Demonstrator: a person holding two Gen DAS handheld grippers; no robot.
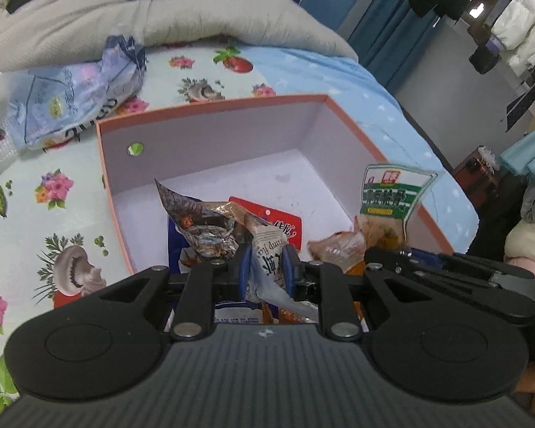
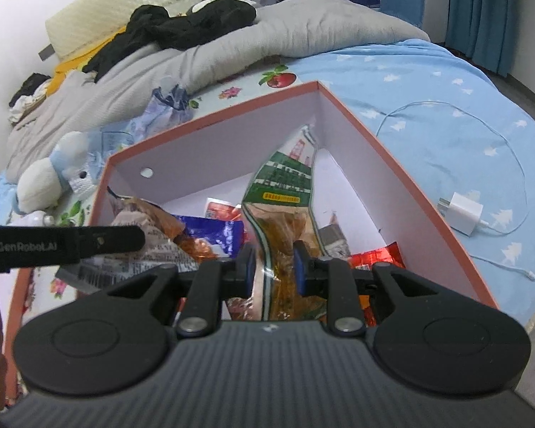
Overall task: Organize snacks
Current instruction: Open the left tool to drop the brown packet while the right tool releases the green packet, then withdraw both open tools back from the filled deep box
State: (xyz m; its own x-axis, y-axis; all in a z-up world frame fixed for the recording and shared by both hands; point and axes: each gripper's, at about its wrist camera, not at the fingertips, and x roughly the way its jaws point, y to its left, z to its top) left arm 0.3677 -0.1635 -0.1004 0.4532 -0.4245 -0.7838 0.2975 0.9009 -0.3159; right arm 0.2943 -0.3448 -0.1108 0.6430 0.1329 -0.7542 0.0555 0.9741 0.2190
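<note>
While packets hang gripped (both), box (image 1: 210,121) waits.

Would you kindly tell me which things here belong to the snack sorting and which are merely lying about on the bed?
Part of the job:
pink box
green-label snack pack in the right gripper
shrimp snack bag in the left gripper
red packet in the box

Lying about:
white charger
plush toy
grey quilt

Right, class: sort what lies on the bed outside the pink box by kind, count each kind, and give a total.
Plush toy: 1
Blue snack bag: 1
White charger plug with cable: 1
Grey duvet: 1
Heap of black clothing: 1
Total: 5
</note>
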